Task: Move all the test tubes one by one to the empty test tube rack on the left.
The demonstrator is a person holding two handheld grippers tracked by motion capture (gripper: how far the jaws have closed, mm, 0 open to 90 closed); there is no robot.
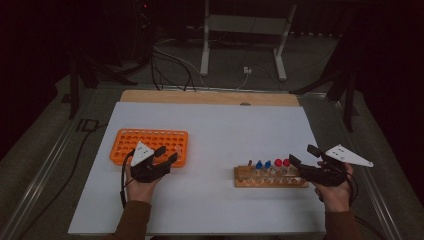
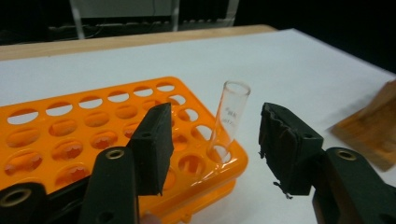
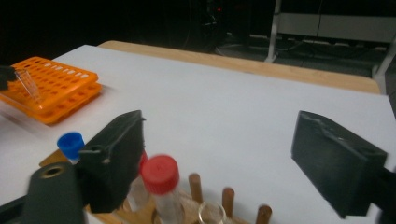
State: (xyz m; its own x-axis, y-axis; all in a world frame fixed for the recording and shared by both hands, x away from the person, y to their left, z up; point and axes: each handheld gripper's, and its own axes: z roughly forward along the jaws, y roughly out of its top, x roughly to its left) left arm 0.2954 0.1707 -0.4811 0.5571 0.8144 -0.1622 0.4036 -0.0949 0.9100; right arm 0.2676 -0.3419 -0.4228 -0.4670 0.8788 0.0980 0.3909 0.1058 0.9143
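Overhead, a white tabletop [image 1: 220, 135] carries an orange tube rack [image 1: 150, 142] on the person's left and a wooden peg rack [image 1: 270, 177] on the right. One clear, uncapped glass test tube [image 2: 229, 119] stands tilted in a corner hole of the orange rack, every other hole there looking empty, so the transfer appears barely begun. The left tongs [image 2: 215, 149] are spread wide on either side of that tube without touching it, holding nothing. The right tongs [image 3: 238, 163] are likewise wide open and empty, poised over the wooden rack, where red-capped tubes [image 1: 282, 163] and blue-capped tubes [image 1: 263, 165] wait among bare wooden pegs [image 3: 228, 196]. Judging by the layout, most tubes remain to be moved. Nearest the right tongs, one red cap [image 3: 160, 174] looks blurred.
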